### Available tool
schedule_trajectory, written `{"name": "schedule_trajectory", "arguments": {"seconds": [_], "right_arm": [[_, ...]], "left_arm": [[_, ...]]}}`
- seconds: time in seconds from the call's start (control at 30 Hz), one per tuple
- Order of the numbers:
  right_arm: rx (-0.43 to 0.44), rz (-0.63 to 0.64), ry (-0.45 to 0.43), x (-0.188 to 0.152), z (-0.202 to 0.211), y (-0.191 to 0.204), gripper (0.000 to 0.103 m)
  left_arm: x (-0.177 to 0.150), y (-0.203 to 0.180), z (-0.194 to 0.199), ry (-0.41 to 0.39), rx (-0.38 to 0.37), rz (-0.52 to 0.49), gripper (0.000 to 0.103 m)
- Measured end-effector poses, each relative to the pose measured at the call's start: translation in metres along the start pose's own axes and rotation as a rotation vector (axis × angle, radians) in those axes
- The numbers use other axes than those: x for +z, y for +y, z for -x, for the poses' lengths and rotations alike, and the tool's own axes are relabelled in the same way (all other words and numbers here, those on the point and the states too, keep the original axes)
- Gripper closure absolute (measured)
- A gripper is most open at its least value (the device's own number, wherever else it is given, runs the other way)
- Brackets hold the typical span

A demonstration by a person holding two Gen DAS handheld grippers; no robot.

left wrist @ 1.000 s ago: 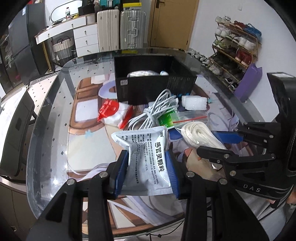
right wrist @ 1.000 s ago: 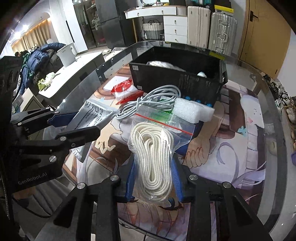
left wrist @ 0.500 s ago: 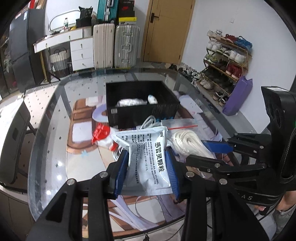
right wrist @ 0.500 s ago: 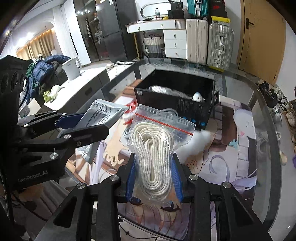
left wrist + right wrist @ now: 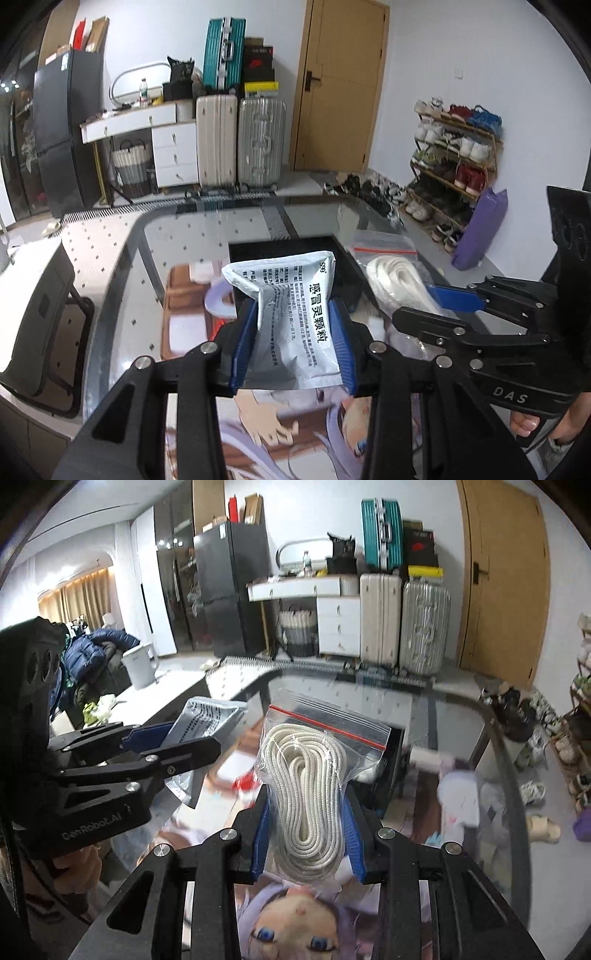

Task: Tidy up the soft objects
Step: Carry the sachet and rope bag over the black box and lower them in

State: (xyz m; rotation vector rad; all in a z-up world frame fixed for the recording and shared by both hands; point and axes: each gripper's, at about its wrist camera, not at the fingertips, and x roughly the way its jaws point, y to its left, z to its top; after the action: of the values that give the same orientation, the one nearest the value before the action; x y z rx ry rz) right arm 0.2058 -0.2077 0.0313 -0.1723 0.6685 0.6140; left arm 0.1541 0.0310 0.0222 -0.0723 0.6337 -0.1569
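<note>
My left gripper (image 5: pixel 291 325) is shut on a silver medicine sachet (image 5: pixel 291 314) with black print, held up above the glass table (image 5: pixel 122 280). My right gripper (image 5: pixel 308 823) is shut on a clear zip bag of coiled white rope (image 5: pixel 306 786). Each gripper shows in the other's view: the right gripper (image 5: pixel 439 306) with the rope bag (image 5: pixel 399 273) at the right, the left gripper (image 5: pixel 162 742) with the sachet (image 5: pixel 207 720) at the left. The black bin (image 5: pixel 280 247) sits behind and below, mostly hidden by the sachet; its right corner (image 5: pixel 391 768) peeks past the rope bag.
A printed mat (image 5: pixel 288 435) covers the table under the glass. A red and white packet (image 5: pixel 245 782) lies on it, blurred. Suitcases (image 5: pixel 240 140), white drawers (image 5: pixel 173 151), a door and a shoe rack (image 5: pixel 454 158) line the room behind. A fingertip (image 5: pixel 524 424) grips the right handle.
Both grippers have risen off the table with their loads and tilted up, so the room now fills the upper view. The bin and the table clutter have dropped low behind the held items.
</note>
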Motion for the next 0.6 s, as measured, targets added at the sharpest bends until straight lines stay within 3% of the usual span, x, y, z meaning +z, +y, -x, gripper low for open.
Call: {"name": "schedule_trajectory", "arguments": {"seconds": [0.33, 0.6], "right_arm": [[-0.075, 0.0, -0.125, 0.039, -0.009, -0.008, 0.068], [-0.099, -0.038, -0.127, 0.067, -0.047, -0.027, 0.068]], "left_arm": [[0.034, 0.012, -0.021, -0.082, 0.031, 0.007, 0.066], [0.05, 0.013, -0.053, -0.097, 0.061, -0.008, 0.067]]}}
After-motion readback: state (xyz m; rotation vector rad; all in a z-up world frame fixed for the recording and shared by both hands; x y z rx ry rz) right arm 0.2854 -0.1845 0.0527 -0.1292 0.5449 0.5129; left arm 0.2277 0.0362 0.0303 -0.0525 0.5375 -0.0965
